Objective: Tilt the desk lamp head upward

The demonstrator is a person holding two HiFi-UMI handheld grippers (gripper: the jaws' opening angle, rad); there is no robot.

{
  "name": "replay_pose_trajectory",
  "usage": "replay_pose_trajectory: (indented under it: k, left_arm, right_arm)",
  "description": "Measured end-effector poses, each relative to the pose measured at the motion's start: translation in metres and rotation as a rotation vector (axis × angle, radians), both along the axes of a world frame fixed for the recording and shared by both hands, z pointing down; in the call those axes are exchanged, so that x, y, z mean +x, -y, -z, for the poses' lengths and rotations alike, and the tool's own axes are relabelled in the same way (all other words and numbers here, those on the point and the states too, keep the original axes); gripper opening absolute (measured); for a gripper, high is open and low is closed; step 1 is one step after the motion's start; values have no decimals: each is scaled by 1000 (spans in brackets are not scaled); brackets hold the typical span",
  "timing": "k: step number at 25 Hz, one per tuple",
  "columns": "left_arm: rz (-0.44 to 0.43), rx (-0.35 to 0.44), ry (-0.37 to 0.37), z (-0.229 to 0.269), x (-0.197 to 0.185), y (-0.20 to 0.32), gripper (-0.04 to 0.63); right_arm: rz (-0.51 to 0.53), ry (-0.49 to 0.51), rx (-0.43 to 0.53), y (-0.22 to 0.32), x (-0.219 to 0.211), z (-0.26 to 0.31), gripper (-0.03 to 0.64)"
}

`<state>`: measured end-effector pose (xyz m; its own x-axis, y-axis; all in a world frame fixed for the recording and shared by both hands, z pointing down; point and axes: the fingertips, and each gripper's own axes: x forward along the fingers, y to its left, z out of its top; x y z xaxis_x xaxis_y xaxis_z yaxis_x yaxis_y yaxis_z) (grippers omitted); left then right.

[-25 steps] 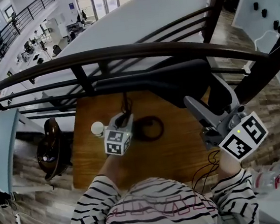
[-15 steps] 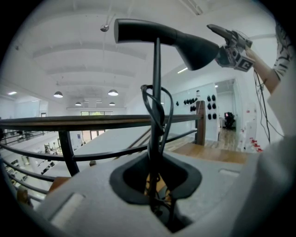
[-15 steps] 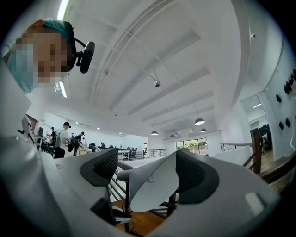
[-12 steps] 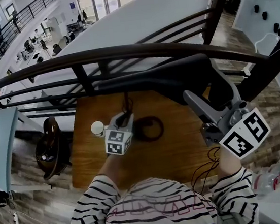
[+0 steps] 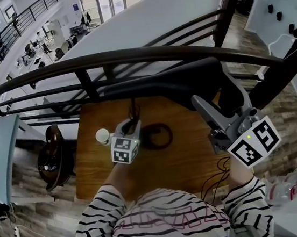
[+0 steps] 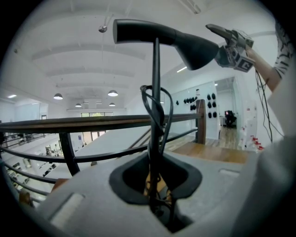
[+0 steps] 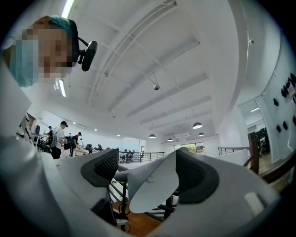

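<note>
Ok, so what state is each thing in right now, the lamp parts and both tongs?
Head: about level, not yet tilted up.
Pole: upright.
Cord: looped round pole.
Left tongs: shut on pole.
Right tongs: shut on head.

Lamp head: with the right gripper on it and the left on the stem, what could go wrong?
The lamp head is a smooth cone sitting in the right gripper; it may slip out during tilting. The left gripper clamps the stem with its cable looped around it; the cable could be pinched.
</note>
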<state>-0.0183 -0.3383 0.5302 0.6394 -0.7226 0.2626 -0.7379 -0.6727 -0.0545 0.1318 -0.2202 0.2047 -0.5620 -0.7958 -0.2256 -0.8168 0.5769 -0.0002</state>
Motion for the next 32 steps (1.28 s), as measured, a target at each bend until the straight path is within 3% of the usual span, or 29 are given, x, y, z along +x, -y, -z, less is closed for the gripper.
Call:
replay_pose_trajectory:
  k: [9, 15, 23, 28, 32]
  left_arm:
    - [16, -3, 43, -7, -12, -3, 66]
    - [31, 19, 40, 0, -20, -12, 118]
    - [56, 24, -12, 18, -37, -48, 182]
    - [63, 72, -49, 40, -58, -78, 186]
    - [53, 108, -85, 59, -67, -108, 186]
  right_arm:
    - [1, 27, -8, -7, -7, -12, 373]
    - [-13, 43, -33, -15, -3, -30, 374]
    - [-31, 95, -91, -37, -5, -66, 377]
    - [-38, 162, -150, -53, -15, -98, 369]
    - [-44, 152, -219, -68, -32, -127, 363]
